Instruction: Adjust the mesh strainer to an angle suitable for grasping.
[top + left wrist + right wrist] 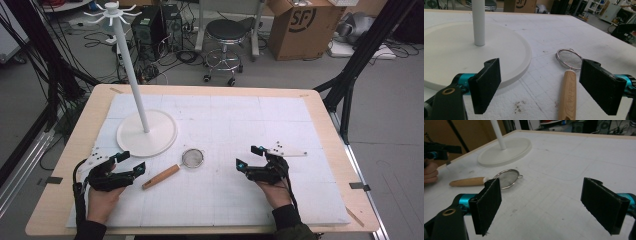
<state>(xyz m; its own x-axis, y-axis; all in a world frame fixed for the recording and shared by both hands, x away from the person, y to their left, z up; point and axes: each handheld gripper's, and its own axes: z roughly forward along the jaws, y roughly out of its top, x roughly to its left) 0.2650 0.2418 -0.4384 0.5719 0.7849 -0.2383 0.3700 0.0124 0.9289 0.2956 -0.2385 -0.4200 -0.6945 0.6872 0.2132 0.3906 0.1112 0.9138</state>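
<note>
A small mesh strainer [192,158] with a wooden handle [160,176] lies flat on the white mat, its metal ring toward the stand. The white hook stand [146,132] rises from a round base at the mat's left. My left gripper [132,163] rests open just left of the handle's end; in the left gripper view the handle [567,95] and mesh ring [569,58] lie ahead between the spread jaws [541,87]. My right gripper [250,157] stands open to the strainer's right, apart from it. The right gripper view shows the strainer [507,178] beyond the left jaw.
The white mat [260,130] covers most of the wooden table [327,125]. Behind the table stand a stool [225,40], a cardboard box [300,27], cables and black frame legs. The stand's base [454,52] lies close ahead of my left gripper.
</note>
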